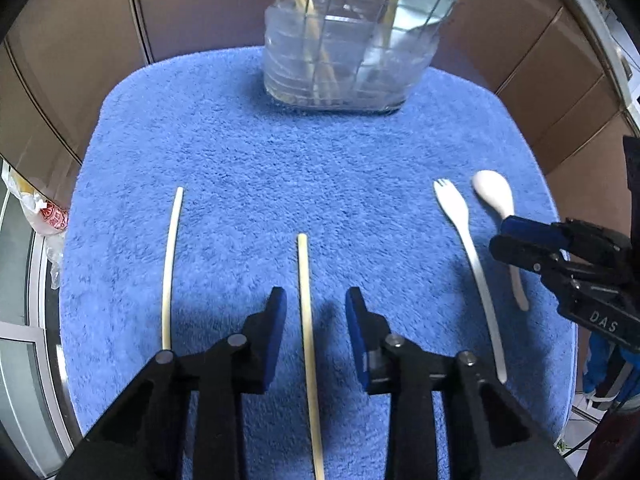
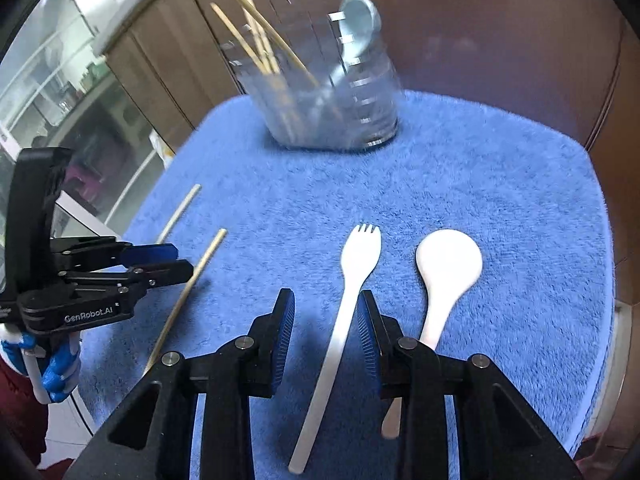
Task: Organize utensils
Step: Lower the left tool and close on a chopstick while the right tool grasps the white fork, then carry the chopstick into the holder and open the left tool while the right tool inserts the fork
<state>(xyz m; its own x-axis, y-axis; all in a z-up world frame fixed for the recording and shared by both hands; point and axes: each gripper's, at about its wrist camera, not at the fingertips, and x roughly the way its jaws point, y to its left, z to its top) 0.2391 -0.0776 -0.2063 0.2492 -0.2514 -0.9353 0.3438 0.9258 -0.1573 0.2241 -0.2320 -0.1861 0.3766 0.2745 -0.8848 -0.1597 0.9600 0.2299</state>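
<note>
Fingers of the left gripper [image 1: 316,300] are set open astride a chopstick [image 1: 307,320]; right gripper [image 2: 326,304] likewise straddles the fork [image 2: 344,312]. Centred closure is advised.

Setting: a home kitchen or dining corner.

Brown cabinet doors [image 1: 552,68] stand behind a table covered by a blue fleece mat [image 1: 248,168]. A clear caddy [image 1: 344,60] on the mat holds chopsticks and a spoon. Glazed shelving [image 2: 52,80] with household items lines one side; a plastic bag [image 1: 44,212] hangs by the table edge.
</note>
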